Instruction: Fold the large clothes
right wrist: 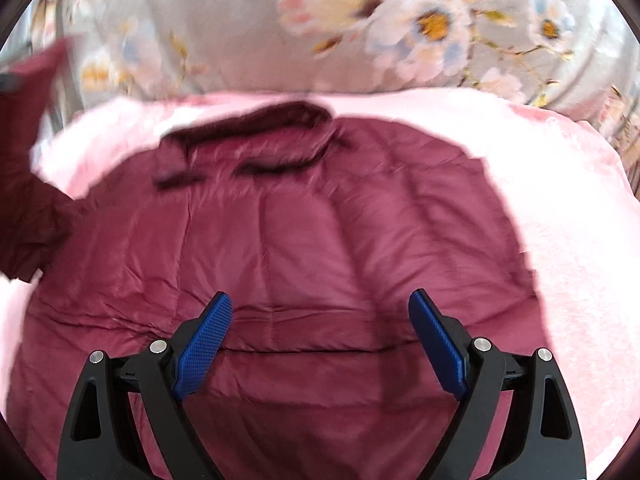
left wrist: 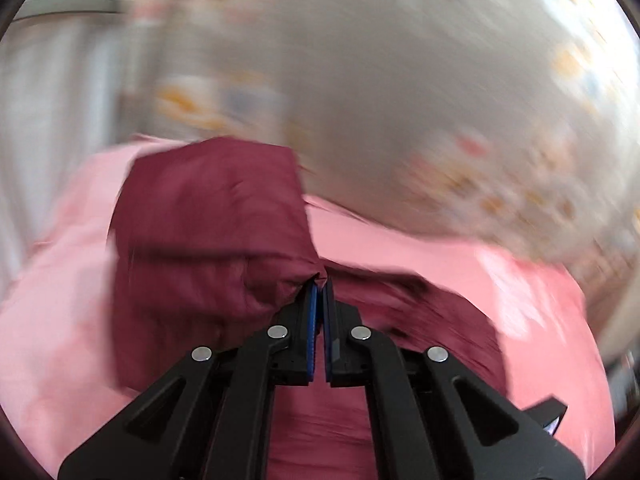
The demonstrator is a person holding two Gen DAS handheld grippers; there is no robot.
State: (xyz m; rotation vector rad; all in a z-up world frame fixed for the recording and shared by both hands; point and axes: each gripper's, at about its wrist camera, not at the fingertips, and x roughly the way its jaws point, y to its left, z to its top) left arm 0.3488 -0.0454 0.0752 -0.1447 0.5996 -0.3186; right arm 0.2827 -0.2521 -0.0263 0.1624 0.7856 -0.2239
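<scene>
A maroon padded jacket (right wrist: 304,240) lies spread on a pink blanket (right wrist: 568,216), its dark fur collar (right wrist: 248,128) at the far side. My right gripper (right wrist: 320,308) is open and empty, hovering over the jacket's lower part. My left gripper (left wrist: 320,284) is shut on a fold of the jacket's sleeve (left wrist: 208,224) and holds it lifted above the blanket (left wrist: 60,320). The raised sleeve also shows at the left edge of the right wrist view (right wrist: 28,184). The left wrist view is motion-blurred.
A grey floral bedcover (right wrist: 400,24) lies beyond the pink blanket, also blurred in the left wrist view (left wrist: 440,100). A pale wall or curtain (left wrist: 48,112) stands at the far left.
</scene>
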